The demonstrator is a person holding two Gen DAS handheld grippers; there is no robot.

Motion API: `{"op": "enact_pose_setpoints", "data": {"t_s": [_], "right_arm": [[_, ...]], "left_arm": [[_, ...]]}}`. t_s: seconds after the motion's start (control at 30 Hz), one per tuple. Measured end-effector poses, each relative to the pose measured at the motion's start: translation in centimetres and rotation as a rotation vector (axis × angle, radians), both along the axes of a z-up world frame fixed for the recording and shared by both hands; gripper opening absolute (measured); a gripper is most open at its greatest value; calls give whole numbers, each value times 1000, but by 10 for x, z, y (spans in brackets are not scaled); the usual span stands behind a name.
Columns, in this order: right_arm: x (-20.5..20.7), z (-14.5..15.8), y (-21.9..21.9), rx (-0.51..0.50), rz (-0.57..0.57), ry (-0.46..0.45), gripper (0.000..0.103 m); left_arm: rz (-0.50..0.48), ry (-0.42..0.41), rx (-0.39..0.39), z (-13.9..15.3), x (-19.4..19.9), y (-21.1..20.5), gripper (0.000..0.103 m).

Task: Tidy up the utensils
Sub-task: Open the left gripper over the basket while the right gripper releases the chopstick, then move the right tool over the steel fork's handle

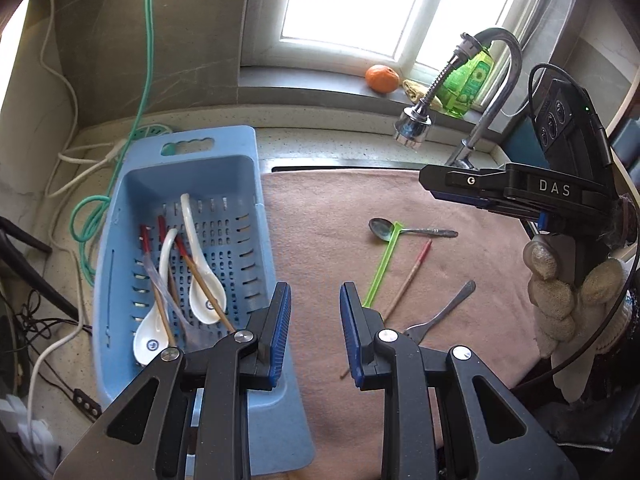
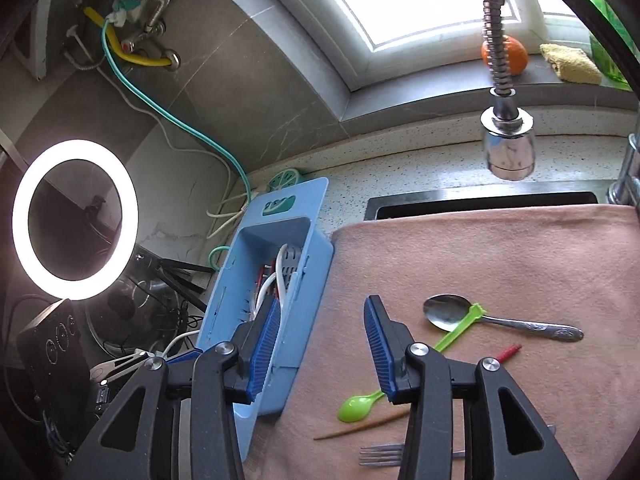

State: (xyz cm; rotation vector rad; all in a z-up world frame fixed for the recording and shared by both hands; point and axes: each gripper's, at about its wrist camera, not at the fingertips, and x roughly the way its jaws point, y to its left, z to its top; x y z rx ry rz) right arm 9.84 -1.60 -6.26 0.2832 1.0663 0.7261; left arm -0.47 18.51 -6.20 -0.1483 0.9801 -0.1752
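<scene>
Left gripper [image 1: 314,316]: jaws apart, nothing between the blue pads, no contact with any utensil. It hangs over the seam where the blue basket [image 1: 248,148] meets the pink towel [image 1: 328,200].

Right gripper [image 2: 322,344]: jaws parted wider, likewise empty, above the towel's left edge just beside the basket. In the left wrist view it is seen from the side, carried by a gloved hand [image 1: 560,292] over the towel's right edge.

Basket, on the worktop against the towel's left edge: two white ceramic spoons [image 1: 200,264], red-tipped chopsticks [image 1: 182,252] and a clear spoon lie on its slotted floor.

Towel, still bearing loose utensils: a metal spoon [image 2: 472,316] towards the far side, a green plastic spoon [image 2: 360,404] whose handle crosses the metal spoon's neck, one red-tipped chopstick [image 1: 412,272], and a fork [image 1: 444,312] nearest the near edge.

A faucet head [image 2: 508,144] hangs above the towel's far edge.
</scene>
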Motion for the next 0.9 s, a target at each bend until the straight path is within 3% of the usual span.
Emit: {"op": "enact_pose_setpoints", "data": {"t_s": [0.23,0.33,0.53,0.6,0.77,0.9], "right_arm": [[-6,0,-78,-3,-71,-43,69],[-4,-5,-109,-10,-87,-26,76],[-4,-22,-157,-26,-63,55,76],[-6,-31,-166,-24,-39,101,76],[-15,-60,-172,-2,-5,227,76],[-28,-83,-158,33,-18,312,62]], "left_arm": [[-19,42,-23,-17,-5,-44,24],[-13,54,-34,-23,-7,-64,24],[-22,71,-24,-30,-5,-107,24],[-10,76,-29,-34,-5,-116,33],[-25,105,-22,-48,-11,-127,35],[-126,145,66,-62,-13,-132,38]]}}
